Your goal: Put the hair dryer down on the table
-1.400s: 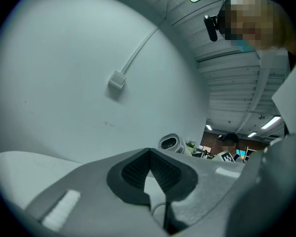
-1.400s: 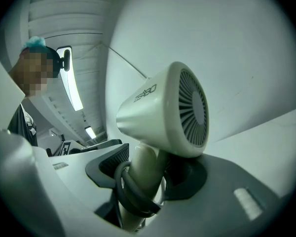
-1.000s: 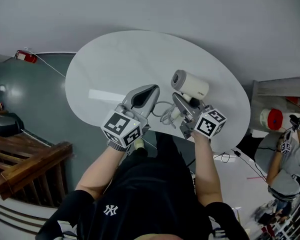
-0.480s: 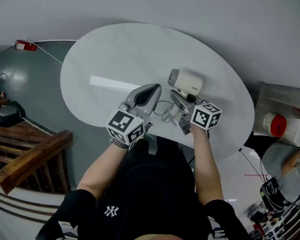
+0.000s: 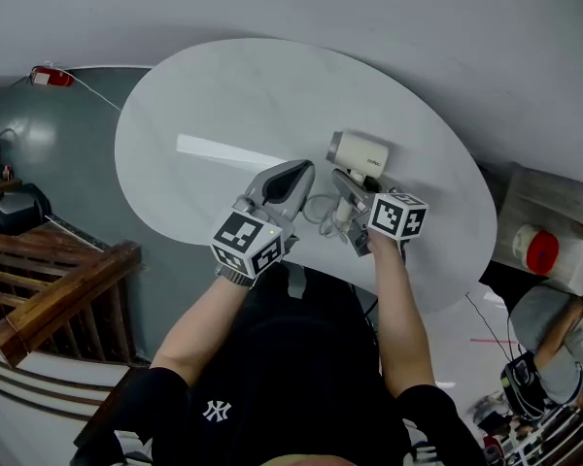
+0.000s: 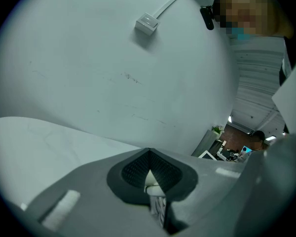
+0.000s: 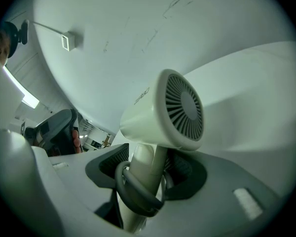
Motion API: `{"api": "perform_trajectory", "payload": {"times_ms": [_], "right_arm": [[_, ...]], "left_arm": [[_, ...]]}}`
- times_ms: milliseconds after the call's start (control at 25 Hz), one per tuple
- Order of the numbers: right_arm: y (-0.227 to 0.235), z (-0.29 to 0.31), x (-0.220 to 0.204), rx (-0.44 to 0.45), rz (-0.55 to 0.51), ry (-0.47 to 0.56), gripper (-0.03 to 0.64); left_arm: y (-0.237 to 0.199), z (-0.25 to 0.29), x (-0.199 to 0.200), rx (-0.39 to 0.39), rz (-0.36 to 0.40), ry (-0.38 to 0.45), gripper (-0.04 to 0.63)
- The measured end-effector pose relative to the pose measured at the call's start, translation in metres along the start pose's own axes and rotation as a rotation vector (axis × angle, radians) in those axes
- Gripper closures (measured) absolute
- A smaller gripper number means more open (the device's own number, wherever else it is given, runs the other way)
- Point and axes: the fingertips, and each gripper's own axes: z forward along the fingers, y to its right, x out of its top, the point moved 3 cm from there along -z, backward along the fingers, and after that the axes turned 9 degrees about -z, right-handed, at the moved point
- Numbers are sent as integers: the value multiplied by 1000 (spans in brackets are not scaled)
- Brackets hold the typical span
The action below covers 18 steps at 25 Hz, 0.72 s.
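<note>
1. right tongs (image 5: 345, 190): the jaws are clamped on the handle of the hair dryer (image 5: 360, 150). in the right gripper view the handle rises from between the two dark ribbed pads (image 7: 180, 167). the pale barrel sits crosswise on top of the handle, with its round vent grille (image 7: 185, 105) facing the camera.

2. cord (image 7: 133, 194): a dark grey loop wraps round the lower handle, just in front of the pads. in the head view, further loops of cord lie between the two tongs.

3. hair dryer position: in the head view it is over the near right part of the oval white table (image 5: 214, 95), with the barrel pointing away from the person. no view shows whether it touches the table.

4. left tongs (image 5: 290, 175): the jaws are pressed together. in the left gripper view the pads meet in a closed v. a small pale piece shows at the seam; it cannot be identified. the tips are over the table, just left of the hair dryer and apart from it.

5. marker cubes: one sits behind each pair of jaws, left (image 5: 246, 244) and right (image 5: 398, 215), near the table's front edge.

6. background: a small wall box (image 6: 147, 22) with a cable is fixed to the grey wall beyond the table.
</note>
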Motion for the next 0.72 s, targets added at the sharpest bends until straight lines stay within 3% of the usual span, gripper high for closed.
{"api": "perform_trajectory", "payload": {"times_ms": [480, 720], "right_arm": [[13, 5, -10, -101, 41, -74, 360], [20, -3, -12, -126, 70, -140, 291]], "left_arm": [[-1, -11, 5, 23, -6, 9, 595], [2, -11, 6, 20, -3, 12, 595]]}}
